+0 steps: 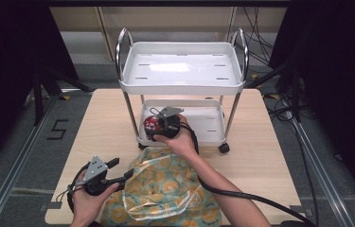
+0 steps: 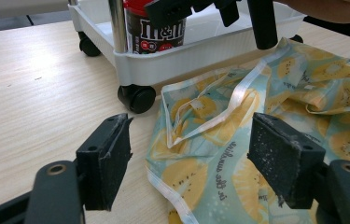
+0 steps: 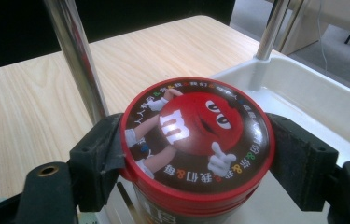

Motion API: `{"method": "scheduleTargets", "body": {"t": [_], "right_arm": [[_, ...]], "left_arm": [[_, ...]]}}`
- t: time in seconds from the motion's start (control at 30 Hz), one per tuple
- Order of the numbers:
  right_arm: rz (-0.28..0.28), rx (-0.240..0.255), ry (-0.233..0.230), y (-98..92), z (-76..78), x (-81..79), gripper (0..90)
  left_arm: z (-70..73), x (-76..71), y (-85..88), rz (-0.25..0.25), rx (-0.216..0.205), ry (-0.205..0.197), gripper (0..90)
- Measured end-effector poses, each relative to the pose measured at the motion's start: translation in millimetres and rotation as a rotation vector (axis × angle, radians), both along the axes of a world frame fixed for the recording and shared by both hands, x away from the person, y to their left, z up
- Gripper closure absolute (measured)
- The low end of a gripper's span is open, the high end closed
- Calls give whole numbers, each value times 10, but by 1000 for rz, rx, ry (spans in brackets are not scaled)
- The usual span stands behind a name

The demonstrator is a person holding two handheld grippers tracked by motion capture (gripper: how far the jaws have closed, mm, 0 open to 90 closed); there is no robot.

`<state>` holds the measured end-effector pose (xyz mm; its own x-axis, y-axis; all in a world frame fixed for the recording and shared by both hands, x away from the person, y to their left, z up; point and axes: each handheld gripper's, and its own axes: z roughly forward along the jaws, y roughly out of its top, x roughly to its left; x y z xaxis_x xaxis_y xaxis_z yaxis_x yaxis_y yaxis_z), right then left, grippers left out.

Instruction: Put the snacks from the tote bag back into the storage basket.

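A dark M&M's candy jar (image 3: 196,140) with a red lid sits between the jaws of my right gripper (image 3: 196,154), which is shut on it just under the lid. From above, the jar (image 1: 152,125) is at the front left corner of the lower tray (image 1: 208,125) of a small white cart. The left gripper view shows the jar (image 2: 156,28) standing inside that tray behind a chrome post. My left gripper (image 1: 118,170) is open at the near left. Its jaws straddle the left edge of a lemon-print plastic bag (image 2: 266,116), also seen as the bag (image 1: 165,194).
The white two-tier cart has an upper tray (image 1: 182,66), chrome posts (image 3: 77,60) and black castors (image 2: 136,97). It stands on a light wooden table (image 1: 99,123). A thick black cable (image 1: 241,196) trails from the right gripper across the table.
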<state>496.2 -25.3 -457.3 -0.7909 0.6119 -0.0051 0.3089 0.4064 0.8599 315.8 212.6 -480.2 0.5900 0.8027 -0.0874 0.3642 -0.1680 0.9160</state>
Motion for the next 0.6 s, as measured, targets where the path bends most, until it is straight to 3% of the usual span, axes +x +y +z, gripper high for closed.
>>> {"method": "scheduleTargets", "body": {"t": [0.07,0.23,0.33,0.47,0.5,0.57,0.6], "right_arm": [[2,8,7,-6,6,11,245],[-33,-5,30,-7,46,-31,231],[-22,3,7,-10,52,-22,225],[-33,-6,13,-8,73,-49,215],[-49,-16,25,-6,93,-87,212],[-20,-22,4,-15,104,-85,209],[-37,-24,14,-19,114,-108,205]], "left_arm": [[-3,-4,-8,9,-10,5,290],[5,-7,2,8,10,0,290],[-5,-2,-10,6,-10,5,290],[-1,-10,-9,13,-7,5,289],[7,-9,3,9,12,1,289],[7,-8,8,7,11,0,290],[6,-7,6,9,8,-1,290]]}}
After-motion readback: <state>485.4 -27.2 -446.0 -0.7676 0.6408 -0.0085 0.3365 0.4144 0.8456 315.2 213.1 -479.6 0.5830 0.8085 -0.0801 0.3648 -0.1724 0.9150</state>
